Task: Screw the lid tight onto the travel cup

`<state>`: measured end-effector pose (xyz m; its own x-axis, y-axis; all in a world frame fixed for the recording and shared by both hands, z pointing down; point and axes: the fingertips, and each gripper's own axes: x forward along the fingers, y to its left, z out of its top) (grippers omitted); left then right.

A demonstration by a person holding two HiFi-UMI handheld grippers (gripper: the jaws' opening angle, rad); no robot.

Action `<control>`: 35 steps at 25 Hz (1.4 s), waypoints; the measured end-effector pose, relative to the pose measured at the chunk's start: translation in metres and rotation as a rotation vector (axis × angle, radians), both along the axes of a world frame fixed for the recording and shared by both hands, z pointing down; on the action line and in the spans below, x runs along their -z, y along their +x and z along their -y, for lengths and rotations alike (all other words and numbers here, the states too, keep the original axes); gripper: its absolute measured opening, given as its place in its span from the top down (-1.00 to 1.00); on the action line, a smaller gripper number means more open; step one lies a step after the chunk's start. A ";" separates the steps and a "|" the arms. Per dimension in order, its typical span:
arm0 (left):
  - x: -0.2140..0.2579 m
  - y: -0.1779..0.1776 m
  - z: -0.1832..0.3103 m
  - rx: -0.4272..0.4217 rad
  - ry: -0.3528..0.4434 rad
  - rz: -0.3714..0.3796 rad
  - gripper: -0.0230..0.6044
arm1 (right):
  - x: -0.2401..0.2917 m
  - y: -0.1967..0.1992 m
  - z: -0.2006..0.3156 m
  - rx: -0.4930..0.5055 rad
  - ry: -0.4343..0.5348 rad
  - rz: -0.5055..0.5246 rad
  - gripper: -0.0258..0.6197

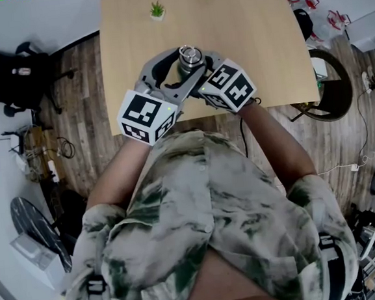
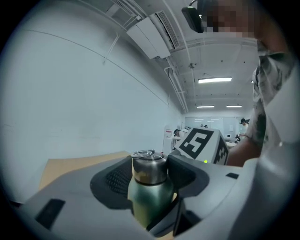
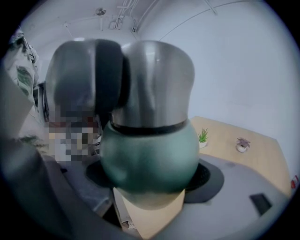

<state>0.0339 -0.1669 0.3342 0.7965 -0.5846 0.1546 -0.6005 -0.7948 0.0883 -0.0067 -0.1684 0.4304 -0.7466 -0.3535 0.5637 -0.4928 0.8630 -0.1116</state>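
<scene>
The left forearm [image 1: 120, 175] and right forearm [image 1: 275, 141] extend forward from the torso and converge, so the two grippers meet in front of the chest with their marker cubes side by side. The left gripper [image 2: 149, 176] comes in from the left, its jaws pressed against the steel lid [image 2: 149, 165], one dark pad on each side. The right gripper [image 3: 149, 177] comes in from the right and lower down, its jaws clamped on the green body of the travel cup [image 3: 150, 154].

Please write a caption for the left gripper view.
Left tongs closed on the green travel cup, steel lid on top.
</scene>
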 end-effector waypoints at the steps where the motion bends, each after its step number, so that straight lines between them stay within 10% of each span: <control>1: 0.000 0.001 -0.001 -0.021 0.001 -0.004 0.13 | 0.001 0.000 -0.001 0.005 0.001 0.003 -0.31; 16: 0.006 -0.004 -0.016 -0.285 -0.011 -0.028 0.15 | 0.007 -0.005 -0.017 0.085 0.016 0.009 -0.31; 35: -0.001 -0.007 -0.001 0.036 -0.026 0.015 0.12 | 0.000 -0.010 -0.002 -0.018 0.003 -0.007 -0.31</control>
